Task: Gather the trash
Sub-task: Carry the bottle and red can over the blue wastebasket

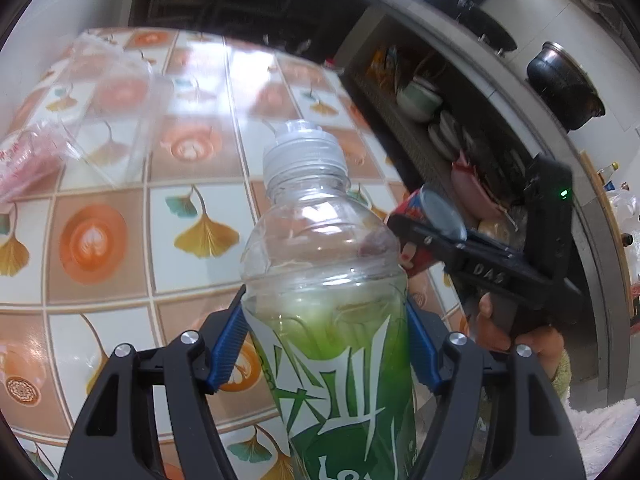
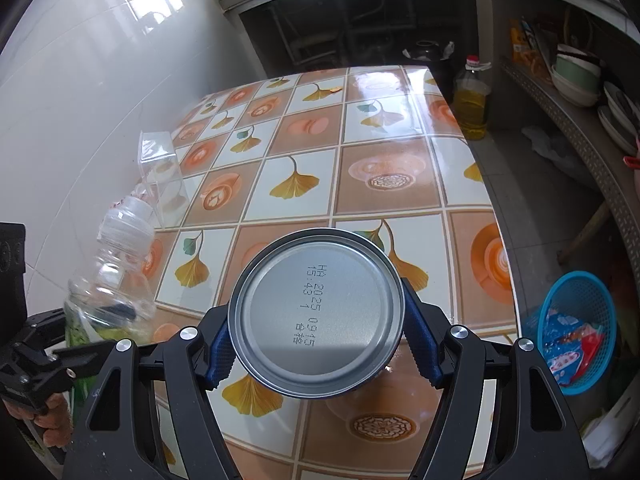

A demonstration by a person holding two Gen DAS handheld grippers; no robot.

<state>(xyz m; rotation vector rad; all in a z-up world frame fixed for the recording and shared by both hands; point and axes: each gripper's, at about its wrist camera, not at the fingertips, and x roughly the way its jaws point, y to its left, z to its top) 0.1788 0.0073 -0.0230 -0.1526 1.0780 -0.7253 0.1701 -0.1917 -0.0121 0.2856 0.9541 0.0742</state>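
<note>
My left gripper (image 1: pixel 326 340) is shut on a clear plastic bottle (image 1: pixel 320 280) with a green label and a little green drink in it, held above the tiled table (image 1: pixel 120 240). My right gripper (image 2: pixel 316 344) is shut on a metal can (image 2: pixel 316 316), its silver bottom with a printed date facing the camera. The can (image 1: pixel 424 220) and right gripper (image 1: pixel 440 236) also show in the left wrist view, to the right of the bottle. The bottle (image 2: pixel 112 280) shows at the left of the right wrist view.
A clear plastic box (image 2: pixel 160 176) and crumpled clear packaging (image 1: pixel 80 120) lie on the table near the wall. A blue basket (image 2: pixel 572 328) holding wrappers stands on the floor right of the table. An oil bottle (image 2: pixel 472 96) stands beyond the table. Shelves with bowls (image 1: pixel 420 96) run along the right.
</note>
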